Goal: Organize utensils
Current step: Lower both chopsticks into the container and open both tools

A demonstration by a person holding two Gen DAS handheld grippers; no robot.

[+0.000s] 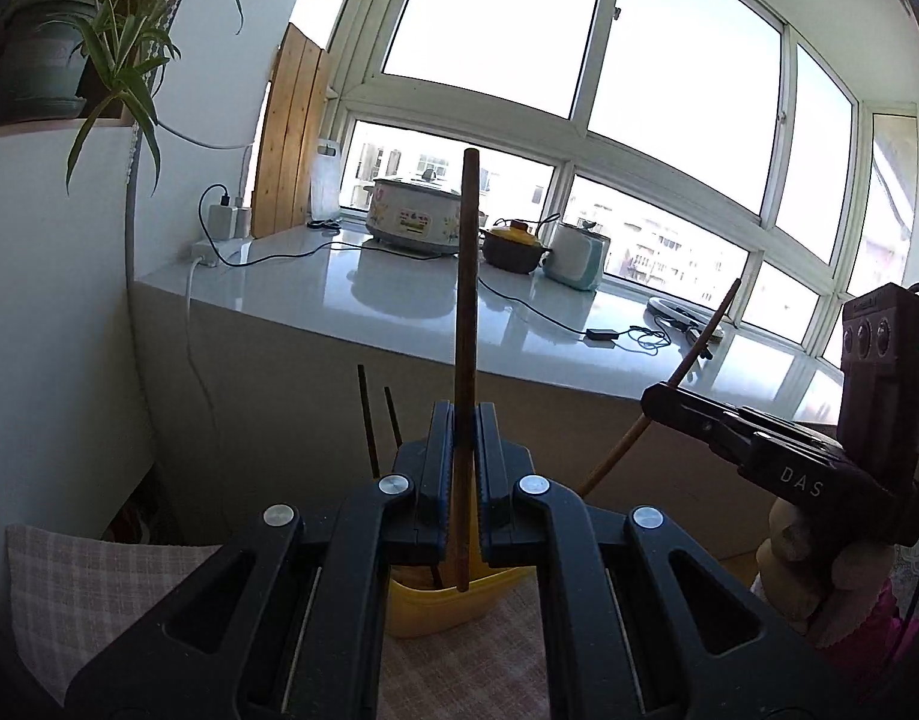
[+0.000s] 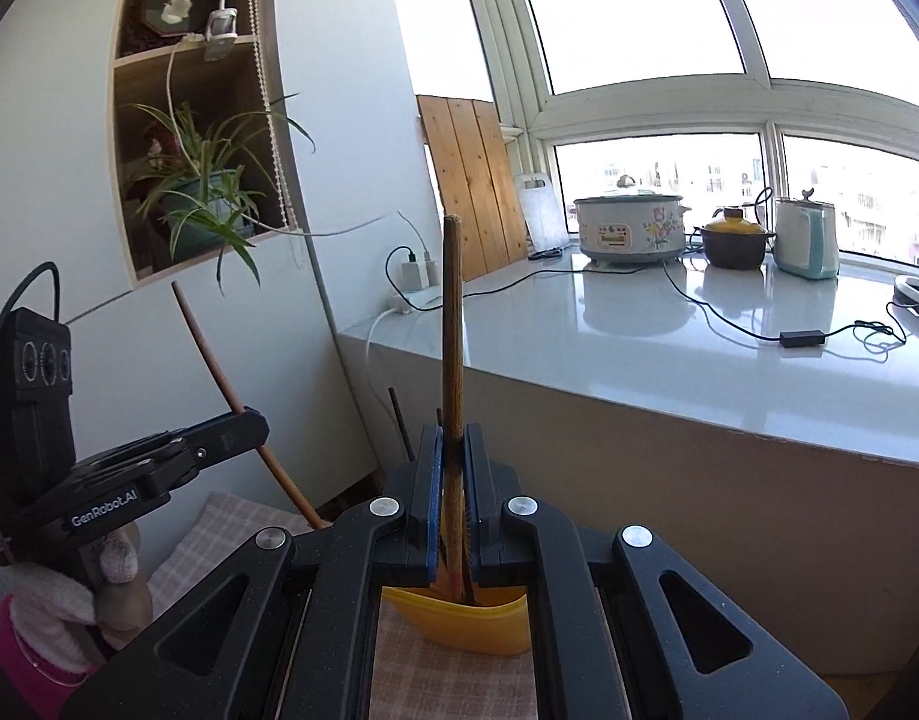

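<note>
**Fig.: One chopstick per gripper, above the yellow holder**

Left gripper (image 1: 457, 420), centre-bottom of its view, is pinched on a dark chopstick (image 1: 466, 276) standing upright. Right gripper (image 2: 453, 444) likewise clamps a chopstick (image 2: 452, 324). Yellow holder (image 2: 459, 618) sits on the checked cloth (image 2: 453, 684) directly below, w/ other sticks in it. Handling, by judgement: sticks are light, stiff, thin, so apt to pivot or slip. Grip approx. mid-shaft; yours sits low.

Floral cooker (image 1: 414, 213), brown pot (image 1: 515, 249), kettle (image 1: 579, 261)
</note>
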